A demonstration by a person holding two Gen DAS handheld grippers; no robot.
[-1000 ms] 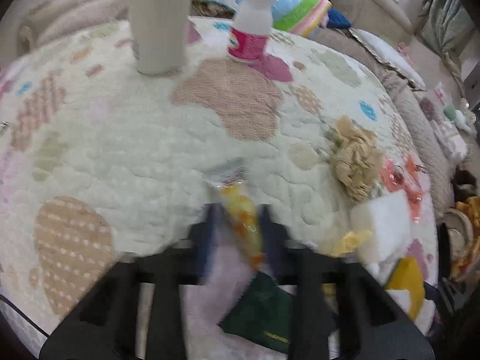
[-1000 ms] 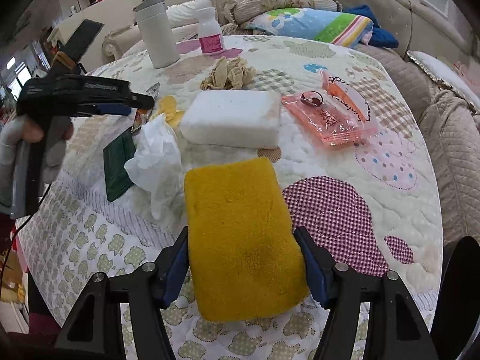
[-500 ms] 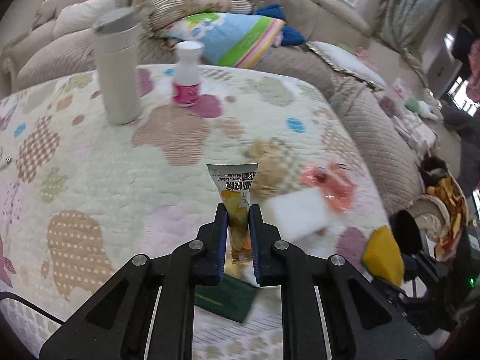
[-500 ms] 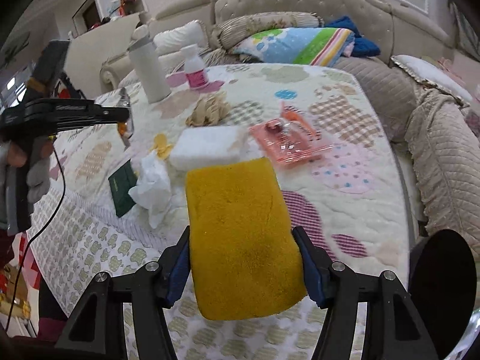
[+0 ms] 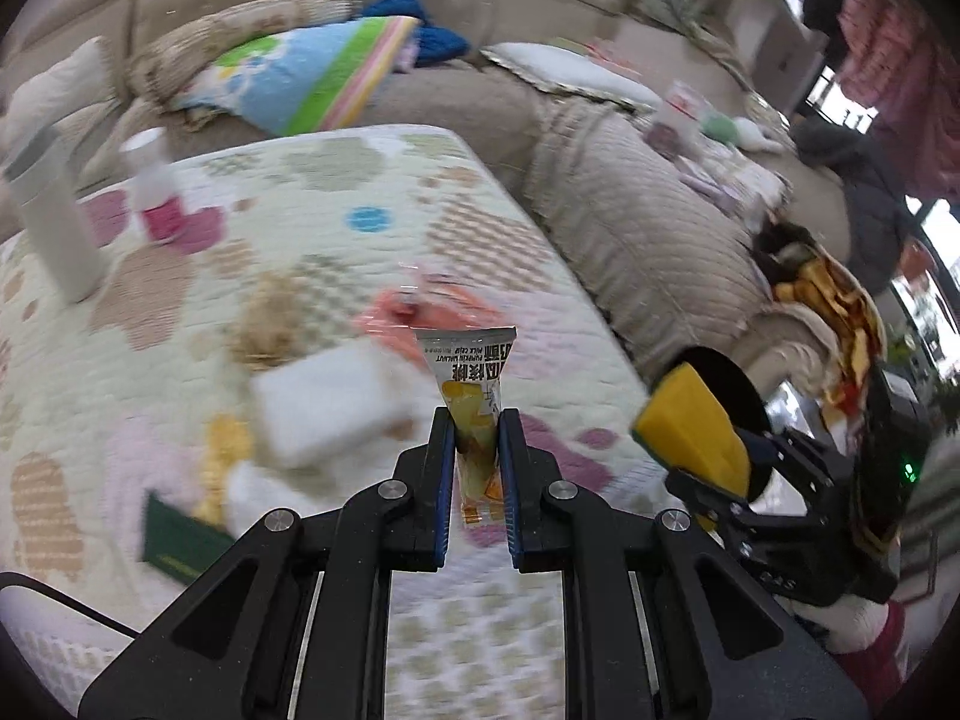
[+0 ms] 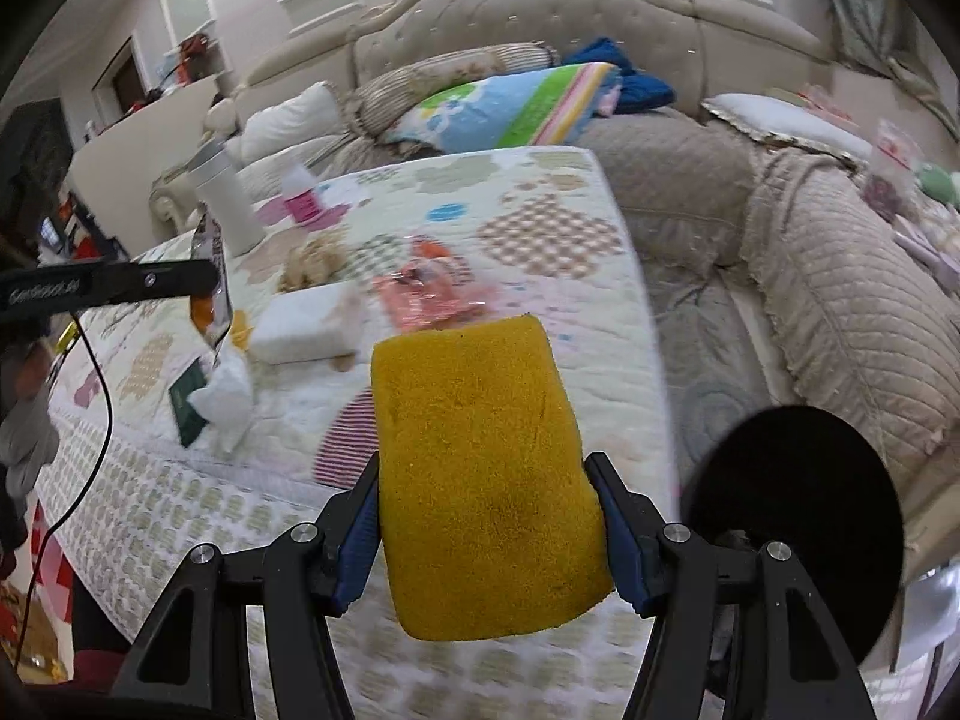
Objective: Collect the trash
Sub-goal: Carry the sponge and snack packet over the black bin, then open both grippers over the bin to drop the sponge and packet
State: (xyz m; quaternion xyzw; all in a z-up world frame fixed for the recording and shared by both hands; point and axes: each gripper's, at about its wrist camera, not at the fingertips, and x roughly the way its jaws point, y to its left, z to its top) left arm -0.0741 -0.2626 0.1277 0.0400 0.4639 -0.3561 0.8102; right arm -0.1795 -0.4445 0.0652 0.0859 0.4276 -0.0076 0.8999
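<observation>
We hold two items clear of the quilted table: left gripper clamps a snack wrapper, right gripper grips a yellow sponge. Near its front edge remain a white tissue, white sponge and pink wrapper.

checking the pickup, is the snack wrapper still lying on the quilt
No, the left tongs are shut on the snack wrapper, holding it upright above the quilt.

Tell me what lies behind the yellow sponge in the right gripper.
Behind the yellow sponge lie the quilted table cover, a pink plastic wrapper and a white foam block. The cover directly under the sponge is hidden.
</observation>
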